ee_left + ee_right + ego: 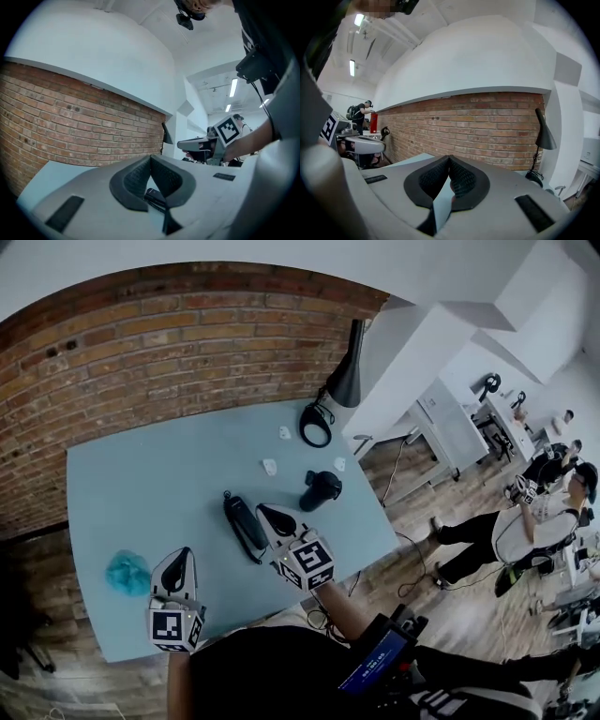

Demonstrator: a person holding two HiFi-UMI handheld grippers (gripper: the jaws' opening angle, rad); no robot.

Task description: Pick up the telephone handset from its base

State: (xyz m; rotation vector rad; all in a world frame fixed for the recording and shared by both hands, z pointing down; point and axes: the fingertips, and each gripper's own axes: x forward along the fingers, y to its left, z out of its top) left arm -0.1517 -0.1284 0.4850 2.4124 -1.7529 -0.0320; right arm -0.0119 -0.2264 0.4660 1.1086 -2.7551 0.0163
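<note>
Black telephone handset [245, 526] lies flat, apart from its black base [321, 489].

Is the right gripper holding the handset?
No, the handset lies on the table beside the right gripper, whose jaws are shut on nothing.

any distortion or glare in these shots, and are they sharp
Head view: strong fisheye bows the red brick wall and the pale blue table, light soft and even. Left gripper view: black vignette at the corners, the ceiling strip light blown out. Right gripper view: same vignette, bricks sharp, a mosaic patch at the top edge.
</note>
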